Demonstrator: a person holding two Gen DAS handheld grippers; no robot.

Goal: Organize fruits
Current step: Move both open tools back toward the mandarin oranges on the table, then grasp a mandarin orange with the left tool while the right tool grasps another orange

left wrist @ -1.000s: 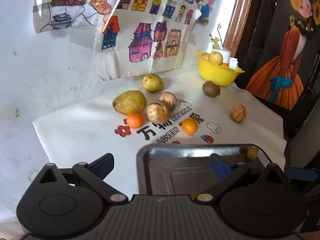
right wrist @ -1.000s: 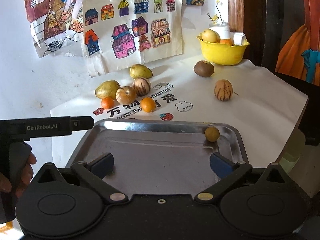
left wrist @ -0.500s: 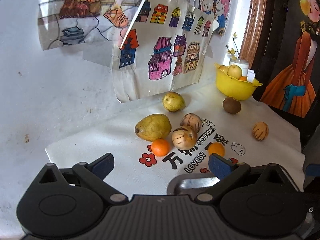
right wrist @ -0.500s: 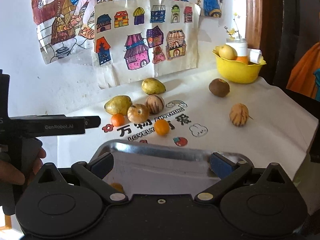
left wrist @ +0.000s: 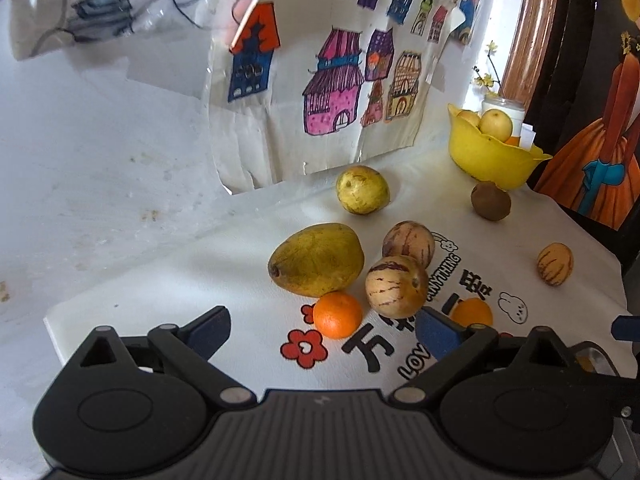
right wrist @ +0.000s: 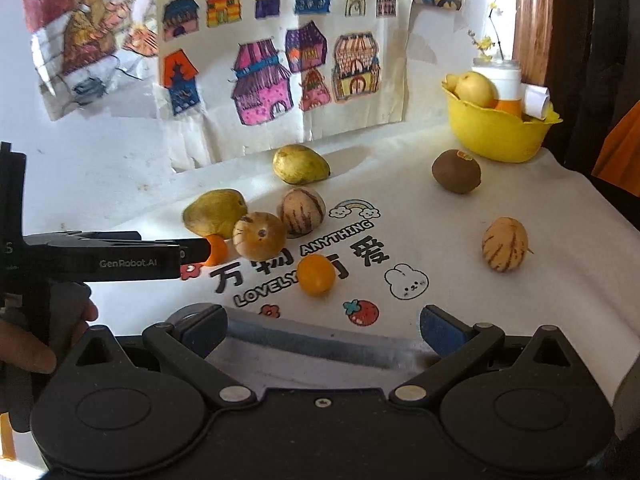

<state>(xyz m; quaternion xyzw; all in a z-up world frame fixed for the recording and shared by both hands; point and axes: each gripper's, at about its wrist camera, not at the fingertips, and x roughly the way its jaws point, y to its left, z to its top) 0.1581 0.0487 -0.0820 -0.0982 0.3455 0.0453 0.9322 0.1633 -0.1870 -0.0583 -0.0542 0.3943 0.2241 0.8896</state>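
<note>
Loose fruit lies on a white printed cloth (left wrist: 168, 280). My left gripper (left wrist: 324, 334) is open, with a small orange (left wrist: 337, 315) just ahead between its fingers. Behind the orange lie a yellow-green mango (left wrist: 316, 260) and two striped melons (left wrist: 396, 286) (left wrist: 408, 242). A second orange (left wrist: 472, 312) is partly hidden by the right finger. My right gripper (right wrist: 324, 330) is open and empty above the rim of a metal tray (right wrist: 312, 344). An orange (right wrist: 316, 275) lies ahead of it. In the right wrist view the left gripper (right wrist: 192, 250) reaches in from the left, covering most of the small orange (right wrist: 218, 249).
A yellow bowl (right wrist: 496, 132) holding fruit stands at the back right, with a brown kiwi (right wrist: 456, 171) in front of it. Another striped melon (right wrist: 505, 244) lies alone on the right. A second mango (right wrist: 300, 164) sits near the wall of drawings. A hand (right wrist: 24, 344) holds the left gripper.
Both grippers have moved forward toward the fruit. The tray has dropped almost out of both views. The left gripper now frames the small orange.
</note>
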